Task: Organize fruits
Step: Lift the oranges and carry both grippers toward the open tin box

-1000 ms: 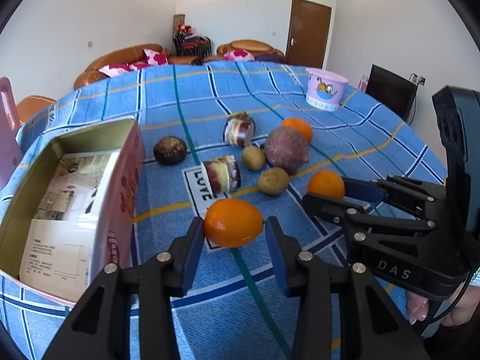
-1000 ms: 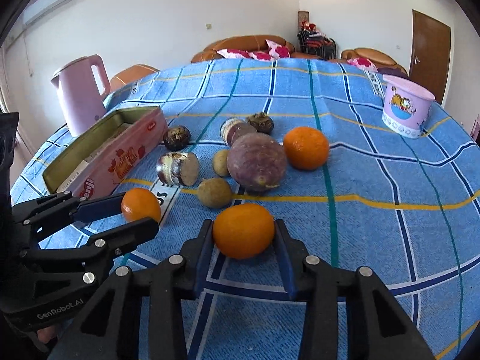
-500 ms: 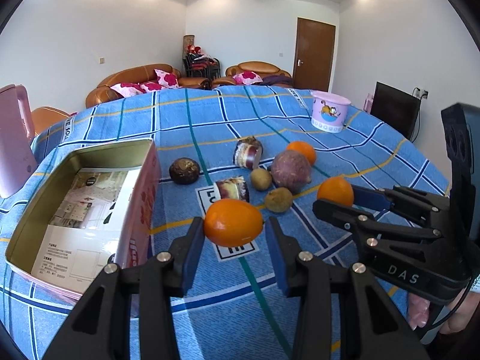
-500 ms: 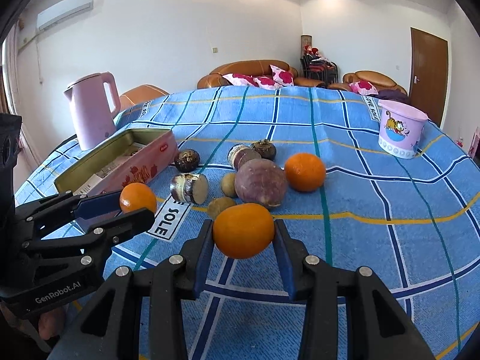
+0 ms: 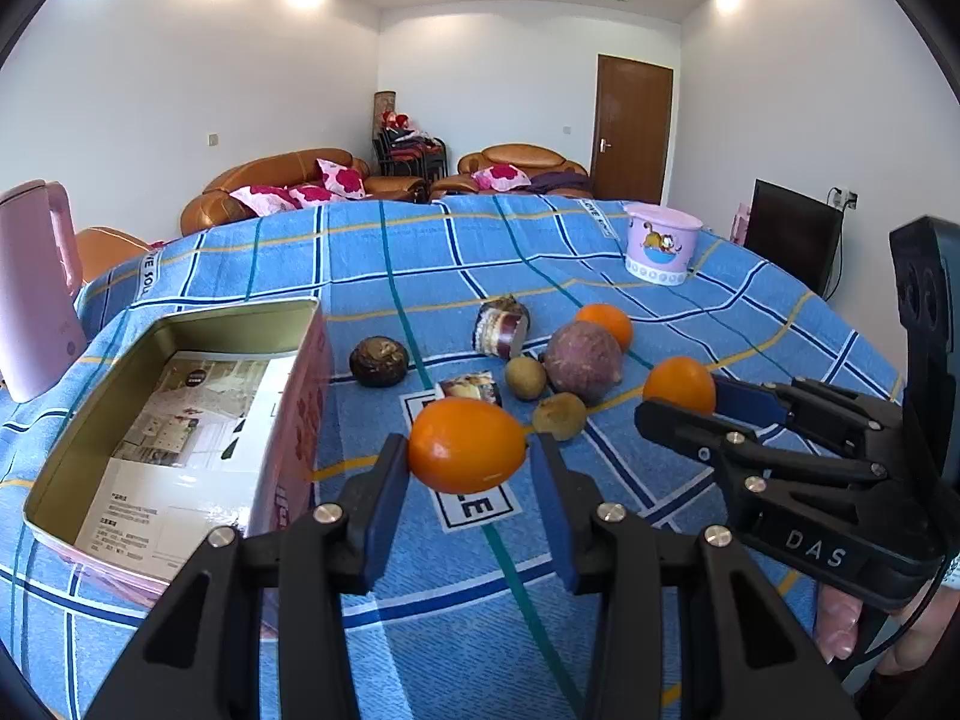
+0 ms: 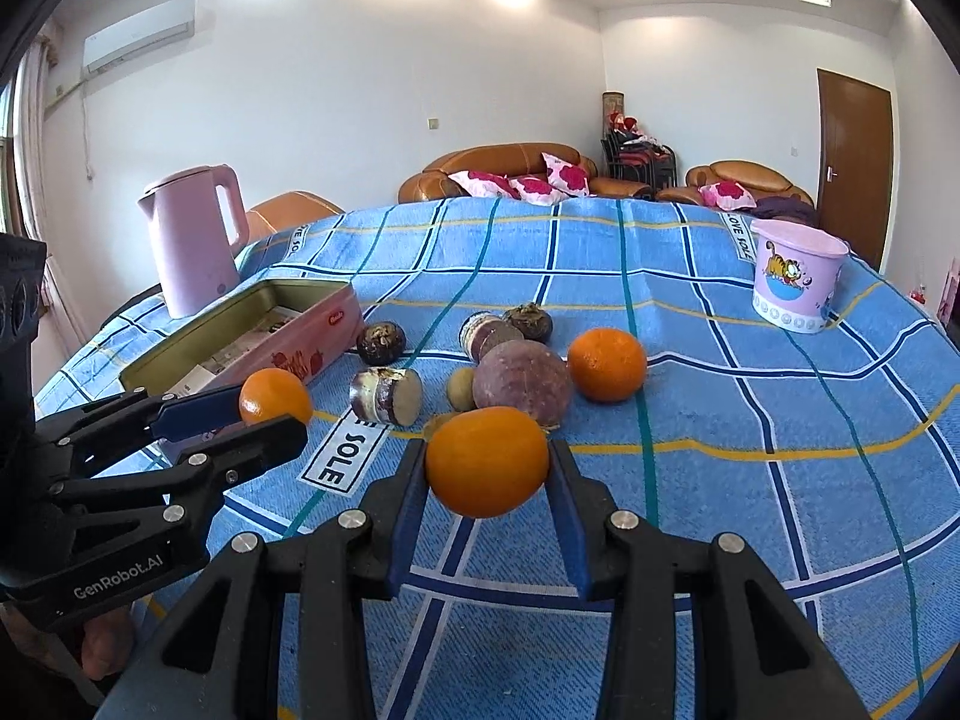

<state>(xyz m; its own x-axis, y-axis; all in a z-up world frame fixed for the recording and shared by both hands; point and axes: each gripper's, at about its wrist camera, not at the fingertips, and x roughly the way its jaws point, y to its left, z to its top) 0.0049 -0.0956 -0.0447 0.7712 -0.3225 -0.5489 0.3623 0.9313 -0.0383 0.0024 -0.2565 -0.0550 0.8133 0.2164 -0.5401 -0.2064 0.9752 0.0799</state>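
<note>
Both oranges have been lifted clear of the blue checked tablecloth since a second ago, and the view is tilted up toward the room. A smooth oval orange fruit is pinched between the blue pads of the left gripper, just beside the open pink rectangular tin, which is lined with printed paper. A second round orange fruit is clamped in the right gripper. Both are held above the cloth, presumably for carrying to the tin. Left lying in a cluster on the table are a third orange, a large purple round fruit, small brown fruits and dark ones. A pink kettle and a lilac cartoon cup are set well apart
</note>
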